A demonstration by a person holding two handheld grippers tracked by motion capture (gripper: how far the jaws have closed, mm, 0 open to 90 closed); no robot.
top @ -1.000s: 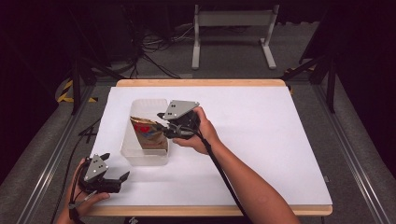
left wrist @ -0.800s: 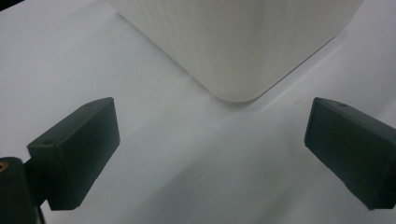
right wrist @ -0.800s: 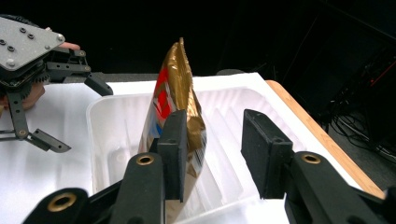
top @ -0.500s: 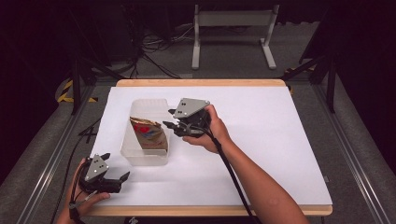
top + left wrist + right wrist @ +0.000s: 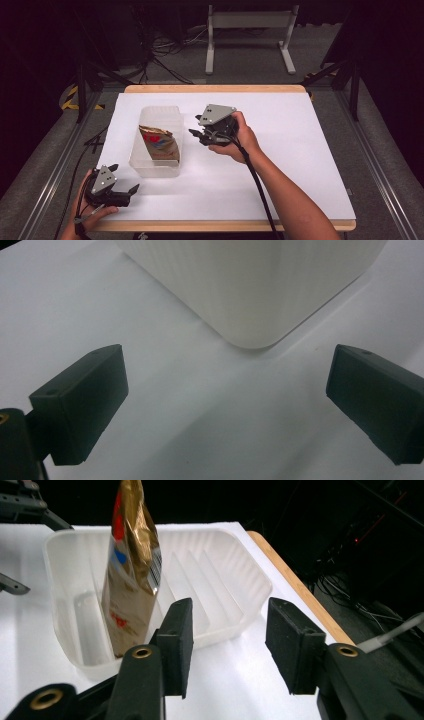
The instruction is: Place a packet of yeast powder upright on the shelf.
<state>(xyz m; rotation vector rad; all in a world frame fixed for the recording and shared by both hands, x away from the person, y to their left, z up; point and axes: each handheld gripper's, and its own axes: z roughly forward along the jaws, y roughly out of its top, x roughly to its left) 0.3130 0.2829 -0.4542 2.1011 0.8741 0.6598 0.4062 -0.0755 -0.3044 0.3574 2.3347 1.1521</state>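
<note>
High view: the bag (image 5: 159, 141) sits in the clear tub (image 5: 150, 167) on the bench (image 5: 300, 150). The right gripper (image 5: 198, 135) is just beside the tub, holding nothing, and its jaws have just been opening. The left gripper (image 5: 126, 186) rests near the front edge.

Left gripper view: jaws wide apart, tub corner (image 5: 250, 290) ahead.

Right gripper view: bag (image 5: 131, 575) upright between the tub's ribs, jaws parted, nothing between them.

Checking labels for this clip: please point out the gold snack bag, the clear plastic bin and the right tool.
gold snack bag (image 5: 131, 575): right gripper view, on its front panel.
clear plastic bin (image 5: 159, 112): high view, on its far wall.
right tool (image 5: 198, 134): high view, midway between its fingertips.
</note>
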